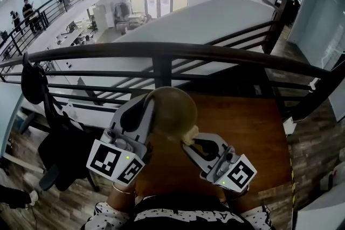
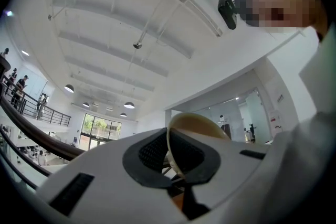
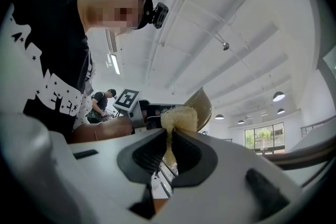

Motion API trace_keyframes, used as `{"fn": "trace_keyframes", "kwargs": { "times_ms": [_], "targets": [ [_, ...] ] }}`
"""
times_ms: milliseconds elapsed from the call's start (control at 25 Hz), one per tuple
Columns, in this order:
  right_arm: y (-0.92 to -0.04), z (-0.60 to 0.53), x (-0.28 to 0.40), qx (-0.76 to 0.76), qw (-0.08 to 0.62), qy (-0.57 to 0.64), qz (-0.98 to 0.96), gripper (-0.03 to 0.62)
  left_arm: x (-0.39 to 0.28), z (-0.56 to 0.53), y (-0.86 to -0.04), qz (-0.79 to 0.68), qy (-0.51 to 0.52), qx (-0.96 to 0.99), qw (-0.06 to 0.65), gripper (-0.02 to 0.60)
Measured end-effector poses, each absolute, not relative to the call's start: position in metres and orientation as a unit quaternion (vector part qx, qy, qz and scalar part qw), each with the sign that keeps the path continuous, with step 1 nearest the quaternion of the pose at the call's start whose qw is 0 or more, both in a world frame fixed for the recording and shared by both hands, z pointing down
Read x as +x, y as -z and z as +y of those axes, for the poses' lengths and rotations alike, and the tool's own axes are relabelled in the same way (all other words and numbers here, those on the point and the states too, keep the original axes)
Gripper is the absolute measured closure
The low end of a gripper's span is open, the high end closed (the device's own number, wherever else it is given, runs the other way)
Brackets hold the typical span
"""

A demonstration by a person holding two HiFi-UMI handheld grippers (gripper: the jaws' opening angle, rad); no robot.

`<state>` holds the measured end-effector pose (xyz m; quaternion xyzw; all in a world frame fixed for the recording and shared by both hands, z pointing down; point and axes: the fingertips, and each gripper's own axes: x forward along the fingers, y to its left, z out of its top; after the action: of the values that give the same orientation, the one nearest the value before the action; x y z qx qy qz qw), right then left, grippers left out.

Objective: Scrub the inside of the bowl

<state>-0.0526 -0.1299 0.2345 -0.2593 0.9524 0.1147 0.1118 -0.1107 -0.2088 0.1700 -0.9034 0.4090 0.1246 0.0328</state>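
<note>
In the head view a tan bowl is held up over the wooden table, its rounded outside toward the camera. My left gripper is shut on the bowl's left rim. In the left gripper view that thin rim runs between the dark pads. My right gripper is shut on a pale fibrous scrubber, which touches the bowl's lower right edge. The right gripper view shows the scrubber clamped in my right gripper, with the bowl just behind it.
A dark metal railing runs across just beyond the table, with an open drop to a lower floor behind it. A black chair stands at the left of the table. Another person stands far off.
</note>
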Motion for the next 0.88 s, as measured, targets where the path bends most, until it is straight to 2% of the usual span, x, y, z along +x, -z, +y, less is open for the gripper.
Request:
{"fn": "trace_keyframes", "kwargs": {
  "times_ms": [880],
  "targets": [
    [-0.250,-0.130,-0.076,-0.224,0.100,-0.099,0.964,0.549,-0.101,-0.206,-0.171,0.423,-0.136,-0.895,0.036,0.560]
  ]
}}
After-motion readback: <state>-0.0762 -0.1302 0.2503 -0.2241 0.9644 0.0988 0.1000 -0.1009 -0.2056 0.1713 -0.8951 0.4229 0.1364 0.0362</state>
